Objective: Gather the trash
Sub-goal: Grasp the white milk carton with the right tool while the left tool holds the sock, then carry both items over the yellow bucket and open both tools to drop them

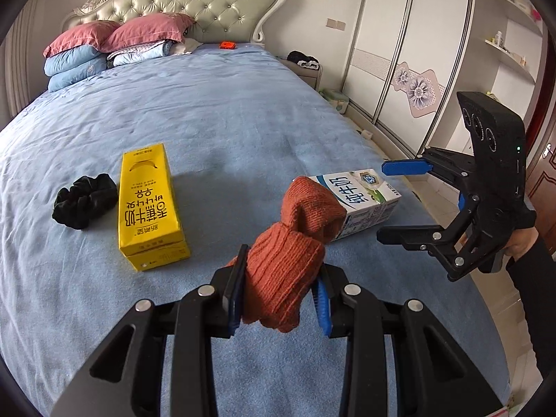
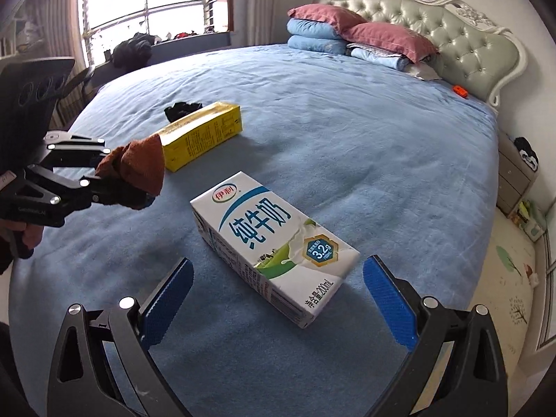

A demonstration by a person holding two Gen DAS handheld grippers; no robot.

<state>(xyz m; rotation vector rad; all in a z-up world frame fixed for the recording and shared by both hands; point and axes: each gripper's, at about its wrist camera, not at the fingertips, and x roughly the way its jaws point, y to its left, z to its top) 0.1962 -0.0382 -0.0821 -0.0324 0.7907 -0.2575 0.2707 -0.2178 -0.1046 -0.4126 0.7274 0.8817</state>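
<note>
My left gripper (image 1: 281, 271) is shut on a rust-orange knitted sock (image 1: 305, 208), lifted above the blue bedspread (image 1: 226, 121). From the right wrist view the same gripper (image 2: 114, 180) shows at the left, the sock (image 2: 139, 166) bunched in it. A white milk carton (image 2: 274, 239) lies flat on the bed. My right gripper (image 2: 278, 271) is open, its blue pads (image 2: 166, 299) on either side of the carton's near end without touching it. In the left wrist view the right gripper (image 1: 384, 201) hovers beside that carton (image 1: 365, 198). A yellow drink carton (image 1: 149, 205) lies further left.
A black scrunchie (image 1: 85, 201) lies beside the yellow carton. Pillows and folded quilts (image 1: 104, 48) are stacked at the tufted headboard (image 1: 208, 7), with a small orange object (image 1: 227, 45) nearby. A wardrobe (image 1: 399, 69) and a nightstand (image 2: 514, 177) stand past the bed's edge.
</note>
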